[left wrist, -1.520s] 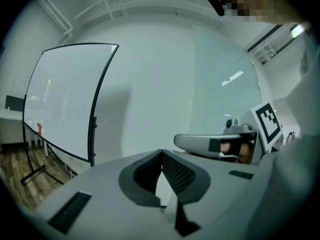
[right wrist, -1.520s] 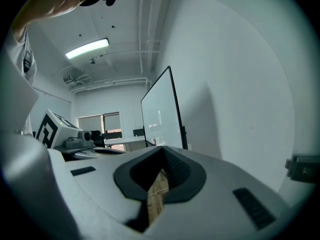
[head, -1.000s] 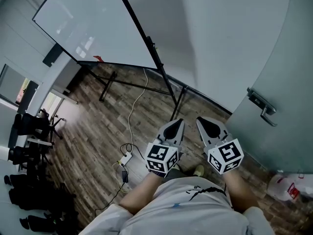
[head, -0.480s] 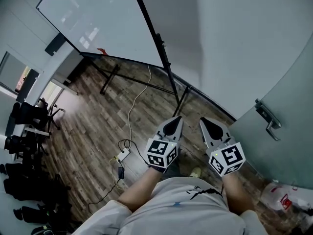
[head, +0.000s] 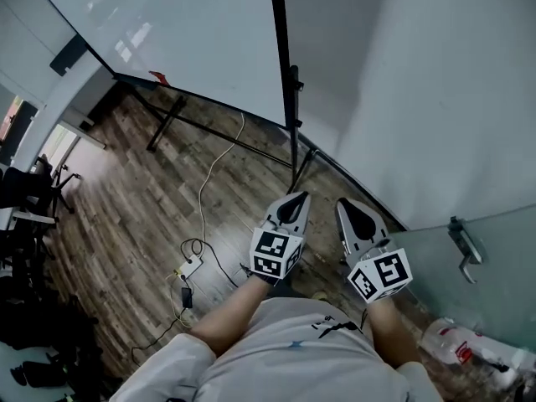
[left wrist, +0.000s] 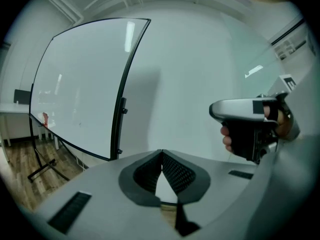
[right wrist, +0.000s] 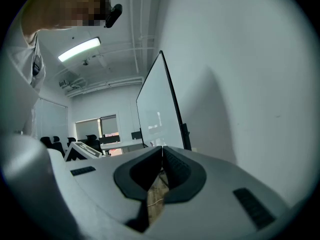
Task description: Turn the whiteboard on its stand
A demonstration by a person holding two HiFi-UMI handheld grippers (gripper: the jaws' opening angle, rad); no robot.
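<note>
A large whiteboard (head: pixel 184 32) in a black frame stands on a black stand (head: pixel 290 99) ahead of me, close to the white wall. In the left gripper view the whiteboard (left wrist: pixel 80 84) fills the left half, with its frame edge (left wrist: pixel 122 104) upright. The right gripper view shows the whiteboard (right wrist: pixel 156 111) nearly edge-on. My left gripper (head: pixel 292 200) is shut and holds nothing. Beside it, my right gripper (head: pixel 346 207) is also shut and empty. Both point toward the stand's near post and are a short way from it, touching nothing.
The stand's floor legs (head: pixel 167 120) spread over the wood floor. A white cable (head: pixel 209 182) runs to a power strip (head: pixel 188 268). A glass door with a handle (head: pixel 465 245) is at the right. Black chairs (head: pixel 25 224) and desks stand at the left. A bottle (head: pixel 448 342) lies near my feet.
Both grippers and my view have moved toward the whiteboard's near post, which now stands upright in the middle of the head view. The door has slid to the right edge. Jaws stay shut.
</note>
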